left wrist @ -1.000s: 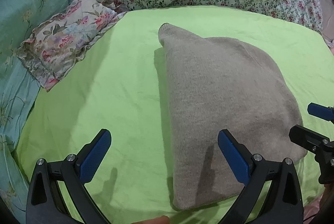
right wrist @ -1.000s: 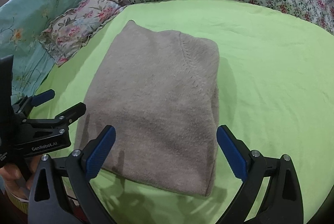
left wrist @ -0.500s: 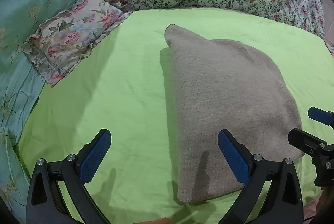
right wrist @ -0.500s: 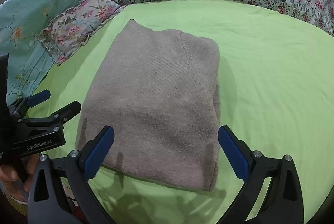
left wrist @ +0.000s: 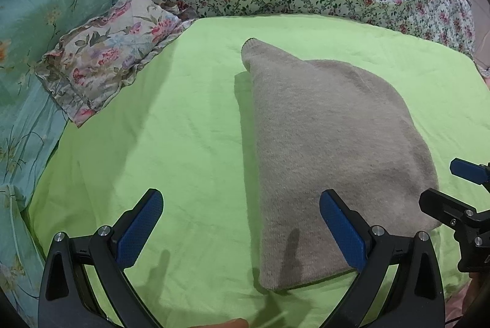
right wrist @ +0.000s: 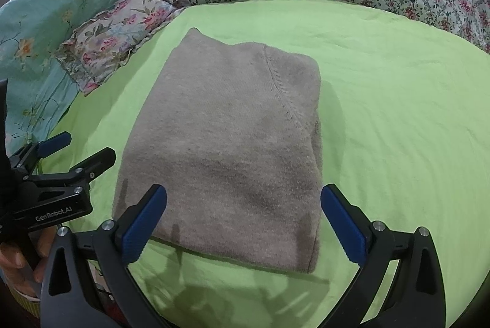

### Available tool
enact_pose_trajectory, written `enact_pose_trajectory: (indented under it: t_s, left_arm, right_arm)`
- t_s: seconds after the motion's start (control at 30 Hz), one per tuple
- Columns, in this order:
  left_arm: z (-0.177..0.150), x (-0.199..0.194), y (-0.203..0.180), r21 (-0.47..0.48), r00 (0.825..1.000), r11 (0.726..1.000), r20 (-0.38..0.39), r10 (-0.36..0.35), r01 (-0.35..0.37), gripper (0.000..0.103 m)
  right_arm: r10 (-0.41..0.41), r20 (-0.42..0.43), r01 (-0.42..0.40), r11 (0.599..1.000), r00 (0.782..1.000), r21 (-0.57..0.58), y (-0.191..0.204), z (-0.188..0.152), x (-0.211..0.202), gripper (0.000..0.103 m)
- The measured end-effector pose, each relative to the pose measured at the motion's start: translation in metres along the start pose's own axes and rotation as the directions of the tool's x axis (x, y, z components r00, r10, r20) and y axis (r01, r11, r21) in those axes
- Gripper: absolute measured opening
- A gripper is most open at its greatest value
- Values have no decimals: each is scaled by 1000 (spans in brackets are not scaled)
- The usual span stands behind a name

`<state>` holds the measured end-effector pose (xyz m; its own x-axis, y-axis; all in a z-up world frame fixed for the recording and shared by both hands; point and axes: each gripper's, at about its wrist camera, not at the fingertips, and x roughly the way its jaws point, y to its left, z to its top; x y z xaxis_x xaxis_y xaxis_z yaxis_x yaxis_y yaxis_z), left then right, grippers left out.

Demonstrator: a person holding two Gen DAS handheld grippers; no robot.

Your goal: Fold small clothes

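A green sheet (right wrist: 398, 113) covers the bed. The sweater (right wrist: 226, 144) lies folded at its middle. Both grippers, left (left wrist: 242, 227) and right (right wrist: 245, 221), hover spread and empty; folding looks done, so next comes withdrawal.

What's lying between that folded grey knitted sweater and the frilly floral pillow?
Nothing: only bare lime-green bedsheet separates the folded grey knitted sweater from the frilly floral pillow, clearest in the left wrist view.
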<state>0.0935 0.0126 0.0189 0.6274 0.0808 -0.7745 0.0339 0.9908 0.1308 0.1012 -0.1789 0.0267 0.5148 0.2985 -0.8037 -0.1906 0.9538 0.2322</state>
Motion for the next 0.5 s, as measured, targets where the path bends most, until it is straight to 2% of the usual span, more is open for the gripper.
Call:
enact_pose_trajectory:
  t_s: [0.5]
  left_arm:
    - [-4,0,1,-7,1000,1000,-11,-13,13,102]
  right_arm:
    - [0,-15,0,1000,1000,1,-4,1,1,101]
